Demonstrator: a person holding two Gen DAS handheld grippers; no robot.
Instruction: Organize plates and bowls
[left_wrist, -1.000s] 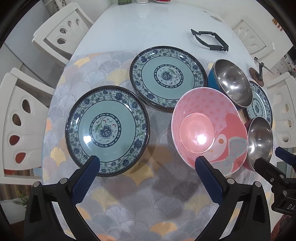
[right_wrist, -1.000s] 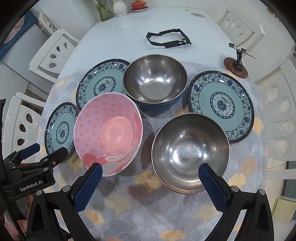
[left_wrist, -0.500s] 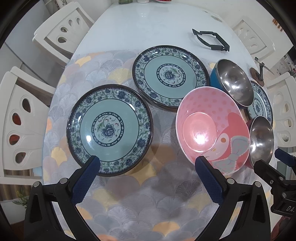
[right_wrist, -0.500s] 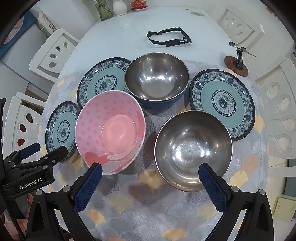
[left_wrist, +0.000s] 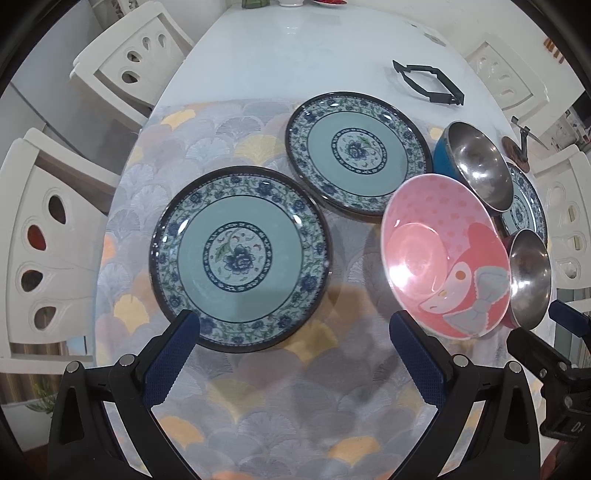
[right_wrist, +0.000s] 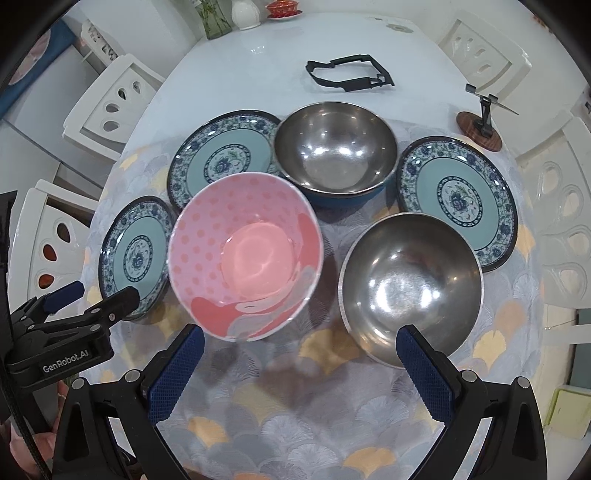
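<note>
Three blue-and-teal floral plates lie on the patterned cloth: a near left plate (left_wrist: 239, 258) (right_wrist: 135, 256), a far left plate (left_wrist: 356, 153) (right_wrist: 223, 158) and a right plate (right_wrist: 458, 197). A pink dotted bowl (left_wrist: 443, 254) (right_wrist: 245, 254) stands between them. A steel bowl with a blue outside (right_wrist: 336, 151) (left_wrist: 476, 170) stands behind it, and a second steel bowl (right_wrist: 410, 288) (left_wrist: 530, 277) stands at the near right. My left gripper (left_wrist: 295, 354) is open and empty, just short of the near left plate. My right gripper (right_wrist: 299, 369) is open and empty, in front of the pink and near steel bowls.
White chairs (left_wrist: 48, 240) (right_wrist: 561, 221) ring the white oval table (left_wrist: 295, 55). A black bracket (right_wrist: 349, 75) and a small stand on a wooden base (right_wrist: 480, 125) lie beyond the cloth. A vase and red dish (right_wrist: 282, 9) stand at the far edge.
Both grippers have crept forward a little toward the dishes. Their jaws stay open and no dish has moved.
</note>
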